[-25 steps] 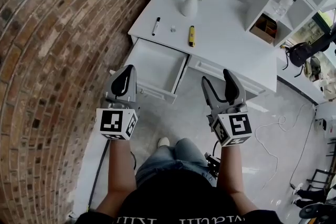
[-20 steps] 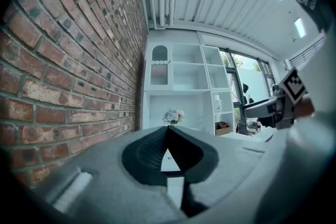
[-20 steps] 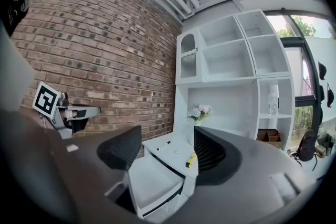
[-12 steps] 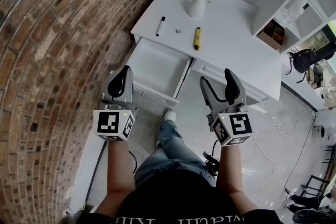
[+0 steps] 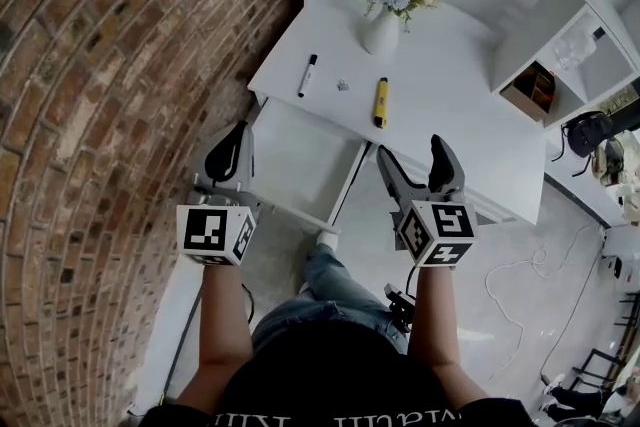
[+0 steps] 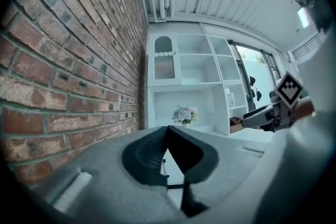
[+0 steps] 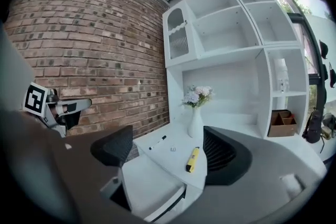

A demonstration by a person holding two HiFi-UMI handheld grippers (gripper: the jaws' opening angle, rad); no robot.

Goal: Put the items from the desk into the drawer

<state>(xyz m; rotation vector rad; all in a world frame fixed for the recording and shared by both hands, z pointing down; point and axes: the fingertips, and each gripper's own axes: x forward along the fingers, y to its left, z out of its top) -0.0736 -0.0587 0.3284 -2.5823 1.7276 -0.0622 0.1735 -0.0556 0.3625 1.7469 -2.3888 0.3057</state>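
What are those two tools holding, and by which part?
Nothing. The left tool is shut and empty; the jaws of the right tool have just been opening, nothing between them. The marker lies on the desk.

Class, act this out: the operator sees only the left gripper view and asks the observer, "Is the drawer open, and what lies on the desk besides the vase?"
Observer: The drawer is pulled open, under the desk's left end.
Operator: And the items?
Observer: A black marker, a small silvery thing and a yellow pen-like tool lie in front of the vase.
Operator: Right gripper?
Observer: Its jaws stand apart, having just been opening, nothing between them.
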